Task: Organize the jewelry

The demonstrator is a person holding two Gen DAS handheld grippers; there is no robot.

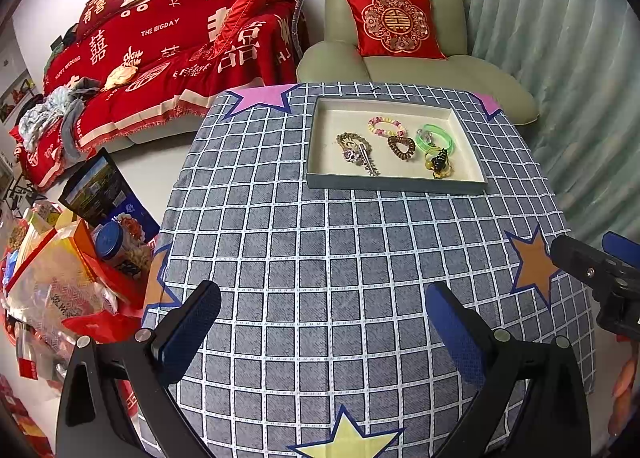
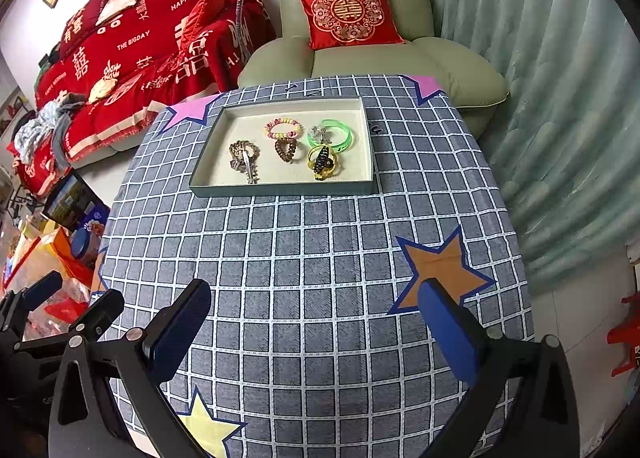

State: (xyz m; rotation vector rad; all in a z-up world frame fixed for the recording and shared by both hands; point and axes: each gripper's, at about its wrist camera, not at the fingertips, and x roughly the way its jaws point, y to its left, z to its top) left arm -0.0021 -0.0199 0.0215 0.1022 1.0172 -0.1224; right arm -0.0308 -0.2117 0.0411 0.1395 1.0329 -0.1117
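Observation:
A shallow grey tray [image 1: 394,185] [image 2: 280,189] with a cream lining sits at the far side of the checked table. Inside lie a pastel bead bracelet [image 1: 385,126] [image 2: 282,128], a green bangle [image 1: 434,138] [image 2: 330,135], a brown coil hair tie [image 1: 401,148] [image 2: 286,149], a black claw clip on a yellow ring [image 1: 440,163] [image 2: 323,162] and a brownish bracelet with a silver clip [image 1: 357,149] [image 2: 244,159]. My left gripper [image 1: 324,308] hangs open over the near part of the table, holding nothing. My right gripper [image 2: 314,304] is open too, well short of the tray.
The checked tablecloth [image 1: 320,250] carries star patches: orange [image 2: 438,270], yellow [image 2: 208,424], pink [image 1: 262,96]. Behind the table stand a green armchair [image 2: 360,38] and a red-covered sofa [image 1: 168,46]. Bags and boxes [image 1: 72,258] crowd the floor at left; a curtain [image 2: 540,78] hangs at right.

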